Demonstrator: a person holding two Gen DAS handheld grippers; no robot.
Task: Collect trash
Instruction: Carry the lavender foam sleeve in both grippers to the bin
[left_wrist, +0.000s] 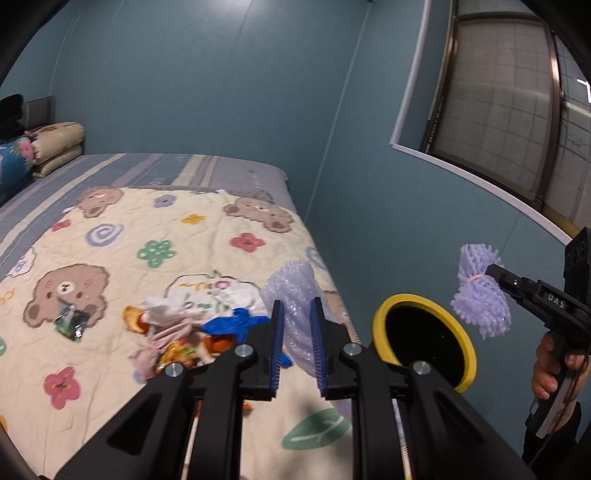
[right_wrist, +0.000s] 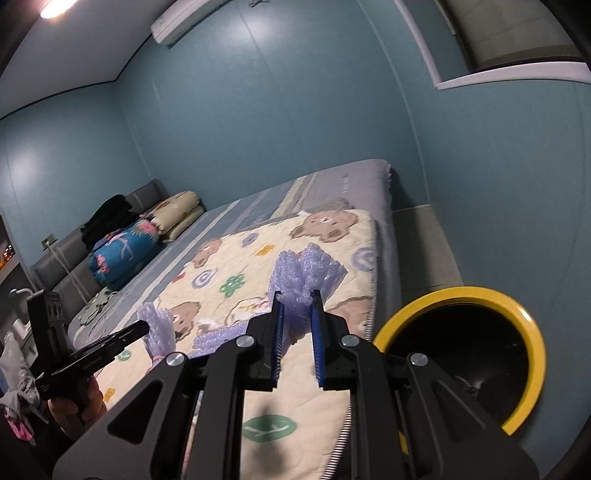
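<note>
Black gripper linkages with blue ridged pads fill the bottom of both wrist views. Left gripper (left_wrist: 297, 314) has its fingers closed narrowly on a sheet of clear bubble wrap (left_wrist: 291, 291), which rises above the pads and hangs below them, just above the bed's near corner. Right gripper (right_wrist: 298, 306) pinches a bundle of lilac foam net (right_wrist: 306, 275) at its waist, where a thin band ties it; the net flares out in frilly ruffles above and below the grip. From the left wrist, this net (left_wrist: 480, 291) hangs in the air just above and beyond the bin.

Beside the bed's corner stands a round bin (left_wrist: 380, 321) with a yellow rim and a black inside; the inside is too dark to tell what it holds.

On the bed lies a cream quilt (left_wrist: 166, 229) printed with bears and flowers. A heap of trash (left_wrist: 184, 325) sits on it just behind the left gripper: white tissue, pink scraps, a blue piece, orange peel and colourful wrappers. A crumpled green wrapper (left_wrist: 70, 321) lies further from the bin, apart from the heap. Folded bedding (right_wrist: 147, 232) is stacked at the bed's far end.
</note>
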